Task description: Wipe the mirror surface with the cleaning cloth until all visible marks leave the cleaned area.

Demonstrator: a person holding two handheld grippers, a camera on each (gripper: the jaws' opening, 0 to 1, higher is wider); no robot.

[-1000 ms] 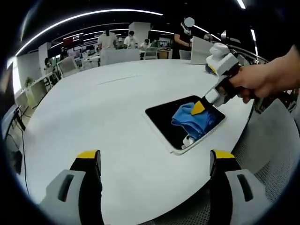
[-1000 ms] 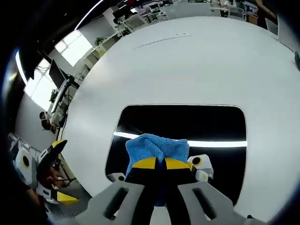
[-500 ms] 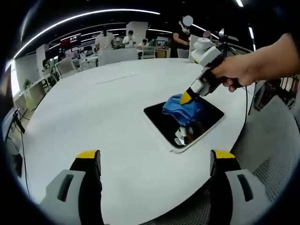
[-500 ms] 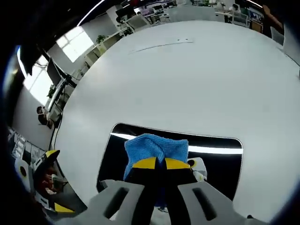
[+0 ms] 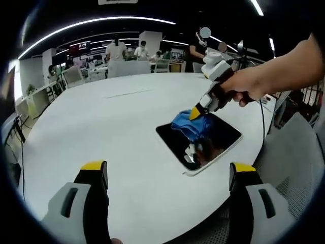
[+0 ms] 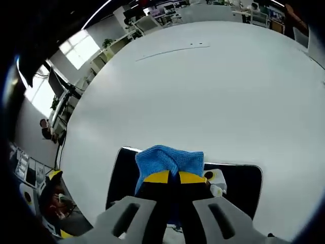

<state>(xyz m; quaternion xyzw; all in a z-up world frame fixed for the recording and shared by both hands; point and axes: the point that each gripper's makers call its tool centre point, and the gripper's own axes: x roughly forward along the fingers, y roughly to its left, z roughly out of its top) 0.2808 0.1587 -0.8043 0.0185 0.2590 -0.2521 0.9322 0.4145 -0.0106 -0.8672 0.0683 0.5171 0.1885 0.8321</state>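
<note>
Near the counter's (image 5: 76,132) front right edge lies the dark rectangular mirror (image 5: 218,140), with the blue microfibre cleaning cloth (image 6: 170,160) pressed on its far end. The right hand-held gripper (image 6: 169,178) is clamped narrowly on the cloth, having slid it from the mirror's middle toward the far edge over the last second. That suggests one stroke is ending; nearer glass probably remains. The left hand-held gripper (image 5: 167,178) hovers wide apart, empty.
</note>
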